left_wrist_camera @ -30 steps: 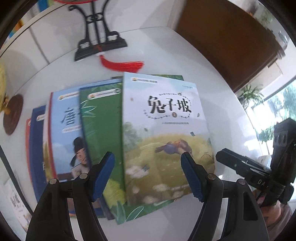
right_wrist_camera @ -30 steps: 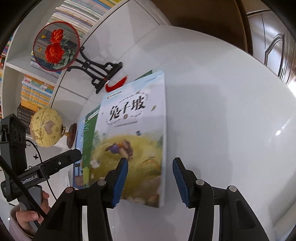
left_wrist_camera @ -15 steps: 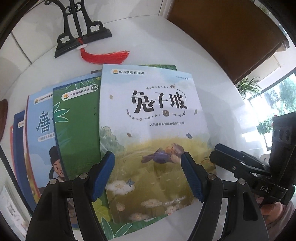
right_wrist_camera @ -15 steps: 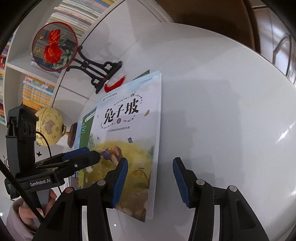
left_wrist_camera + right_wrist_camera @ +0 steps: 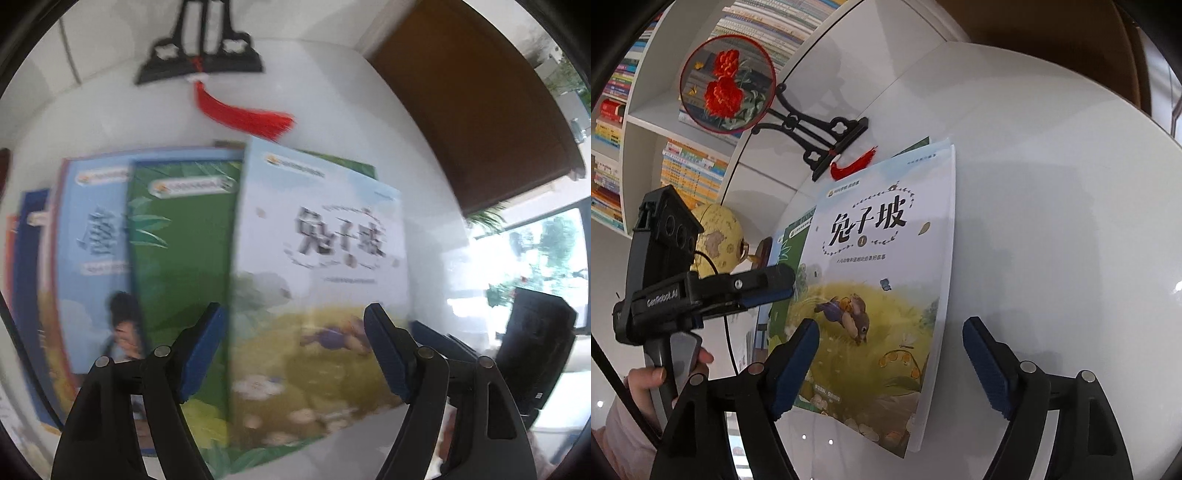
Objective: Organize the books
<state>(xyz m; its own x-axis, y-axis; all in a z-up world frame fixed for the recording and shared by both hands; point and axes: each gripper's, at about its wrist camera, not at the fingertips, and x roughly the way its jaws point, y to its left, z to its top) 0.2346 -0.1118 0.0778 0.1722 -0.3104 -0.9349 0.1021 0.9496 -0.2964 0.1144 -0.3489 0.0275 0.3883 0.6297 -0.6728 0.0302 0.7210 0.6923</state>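
White bench (image 5: 1052, 221) bare to the right of the fanned books (image 5: 177, 258), rabbit book (image 5: 882, 295) topmost with right edge free, lower covers mostly hidden, left view blurred, left gripper (image 5: 295, 354) spread above the covers, right gripper (image 5: 890, 365) spread over the rabbit book's edge

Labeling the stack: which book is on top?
The rabbit-cover book, titled 兔子坡. Its whole cover shows, while the green book and the light-blue book are partly covered, fanned out to its left.

Your two wrist cameras look down close past their fingers; both share the rabbit book (image 5: 317, 280) (image 5: 882, 291) and red tassel (image 5: 243, 114) (image 5: 854, 166).
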